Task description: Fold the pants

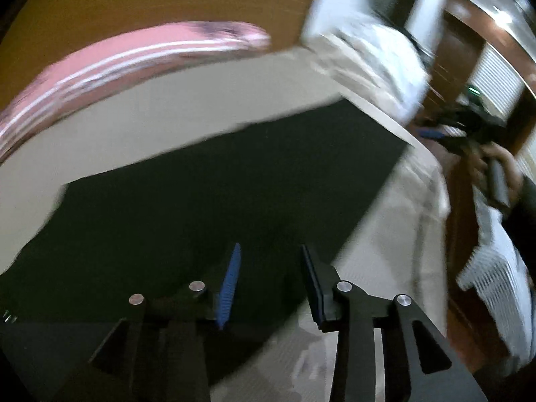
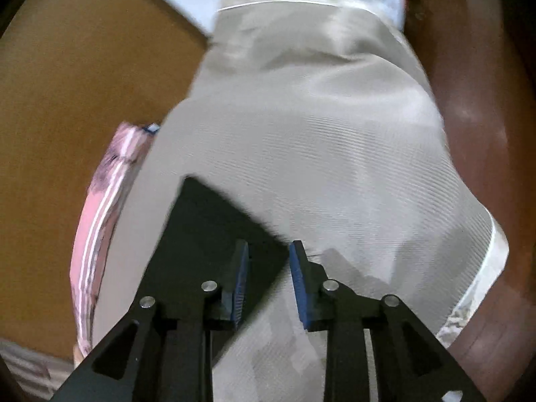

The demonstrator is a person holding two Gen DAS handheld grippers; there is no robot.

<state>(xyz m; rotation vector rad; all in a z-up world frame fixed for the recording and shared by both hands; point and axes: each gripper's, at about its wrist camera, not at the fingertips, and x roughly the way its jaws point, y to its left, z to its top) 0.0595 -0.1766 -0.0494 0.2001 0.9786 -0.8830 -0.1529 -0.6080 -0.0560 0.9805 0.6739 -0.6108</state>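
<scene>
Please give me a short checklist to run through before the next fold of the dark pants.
1. Left gripper free of cloth: ok, fingers apart, nothing between them.
2. Right gripper free of cloth: ok, fingers apart, empty.
3. Pants lying flat on the beige cloth: ok where visible.
4. Pants' whole outline in view: not ok, the near edge is hidden by the grippers.
5. Pink garment apart from the pants: ok, beige cloth lies between them.
6. Fold edges aligned: cannot tell, both views are blurred.
</scene>
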